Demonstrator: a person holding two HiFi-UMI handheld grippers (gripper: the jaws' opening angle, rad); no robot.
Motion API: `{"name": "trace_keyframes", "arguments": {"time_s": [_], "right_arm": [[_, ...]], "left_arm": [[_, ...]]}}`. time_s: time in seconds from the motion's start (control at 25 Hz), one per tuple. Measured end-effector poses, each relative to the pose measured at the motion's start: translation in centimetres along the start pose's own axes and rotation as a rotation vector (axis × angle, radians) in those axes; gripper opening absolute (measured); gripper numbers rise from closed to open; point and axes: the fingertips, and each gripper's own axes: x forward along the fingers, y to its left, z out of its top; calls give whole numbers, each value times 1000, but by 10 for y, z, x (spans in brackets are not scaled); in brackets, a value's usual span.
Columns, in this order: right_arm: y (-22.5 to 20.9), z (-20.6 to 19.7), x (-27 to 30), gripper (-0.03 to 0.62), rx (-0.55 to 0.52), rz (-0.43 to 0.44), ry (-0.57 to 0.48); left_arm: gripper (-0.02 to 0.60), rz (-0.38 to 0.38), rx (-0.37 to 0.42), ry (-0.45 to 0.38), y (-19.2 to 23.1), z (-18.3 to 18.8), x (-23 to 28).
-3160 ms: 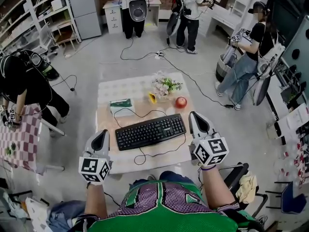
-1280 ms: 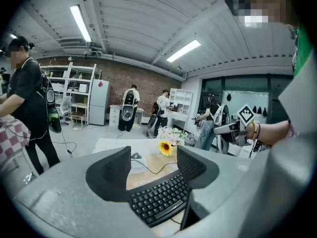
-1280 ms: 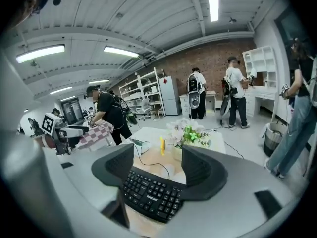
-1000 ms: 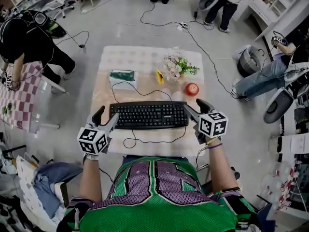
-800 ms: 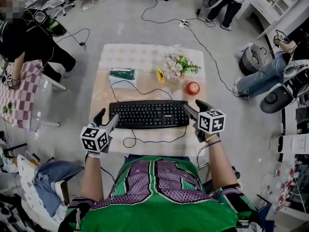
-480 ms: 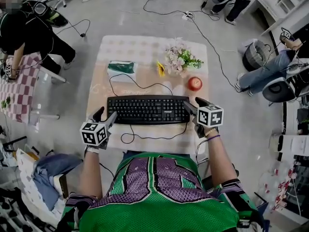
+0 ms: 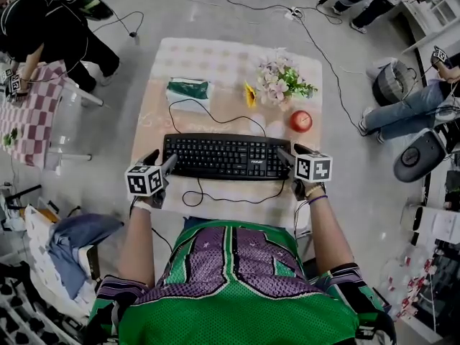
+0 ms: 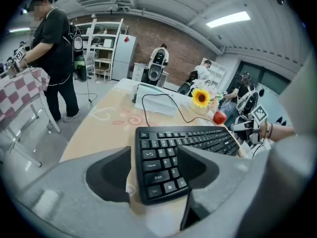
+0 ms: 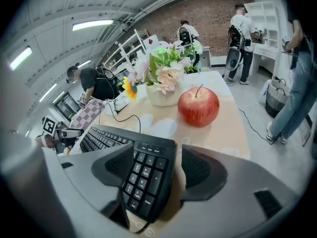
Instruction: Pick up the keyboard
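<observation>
Closer now over the beige patterned counter [image 7: 215, 56], where the long black keyboard [image 7: 225, 157] lies flat, your left claw [image 7: 162, 159] and right claw [image 7: 291, 152] gape astride its ends. Lift unevenly and its thin black cable [image 7: 215, 200] may snag, tipping it.

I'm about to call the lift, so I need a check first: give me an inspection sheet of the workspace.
Surface: table with a patterned cloth.
Job's things: keyboard flat on the near part, not yet lifted.
Clutter: green packet, flowers, sunflower and apple behind the keyboard, apart from it.
Claws: left claw open round the keyboard's left end; right claw open round its right end.
Cables: cable loose on the table in front of the keyboard; others on the floor.
Surroundings: person by a checkered table.
</observation>
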Motion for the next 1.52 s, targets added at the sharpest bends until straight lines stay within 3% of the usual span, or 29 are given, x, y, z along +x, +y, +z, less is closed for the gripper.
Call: {"name": "trace_keyframes", "arguments": {"time_s": [0.32, 0.8, 1.0, 1.2, 1.32, 1.52], "right_arm": [[-2, -8, 13, 288, 83, 36, 30], [0, -14, 25, 288, 96, 42, 64], [1, -12, 26, 288, 89, 24, 43], [1, -14, 23, 288, 65, -13, 26], [3, -10, 19, 288, 38, -29, 5], [16, 12, 2, 288, -19, -17, -60]], "left_arm": [[278, -11, -60, 84, 10, -21, 14], [278, -33, -58, 209, 7, -25, 24], [278, -31, -50, 205, 8, -24, 23], [268, -54, -114, 171, 4, -19, 24], [267, -45, -105, 174, 5, -21, 25], [267, -68, -135, 160, 5, -20, 22]]}}
